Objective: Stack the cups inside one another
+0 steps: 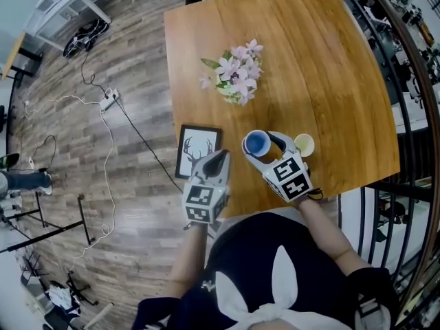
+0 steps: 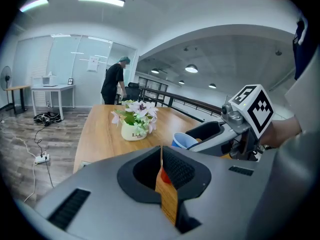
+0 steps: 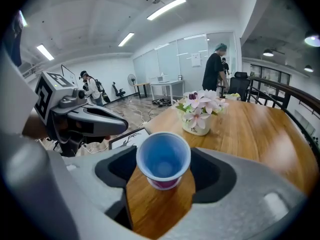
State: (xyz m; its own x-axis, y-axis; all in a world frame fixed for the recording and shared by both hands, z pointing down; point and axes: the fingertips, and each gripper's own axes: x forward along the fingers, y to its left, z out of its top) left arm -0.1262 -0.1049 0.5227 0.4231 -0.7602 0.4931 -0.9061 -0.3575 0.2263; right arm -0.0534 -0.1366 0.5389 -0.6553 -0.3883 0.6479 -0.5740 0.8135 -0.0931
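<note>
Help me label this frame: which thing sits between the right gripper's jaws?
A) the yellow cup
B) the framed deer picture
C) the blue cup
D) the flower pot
C: the right gripper view shows the blue cup upright between the jaws of the right gripper, while the yellow cup stands outside them.

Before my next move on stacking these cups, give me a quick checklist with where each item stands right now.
1. Blue cup between the right gripper jaws: ok.
2. Pads actually pressing on the blue cup: cannot tell.
3. Blue cup upright, mouth open: ok.
4. Yellow cup mouth up on the table, nothing covering it: ok.
5. Left gripper shut and off to the side of both cups: ok.
6. Flower pot and picture frame out of the line between the cups: ok.
</note>
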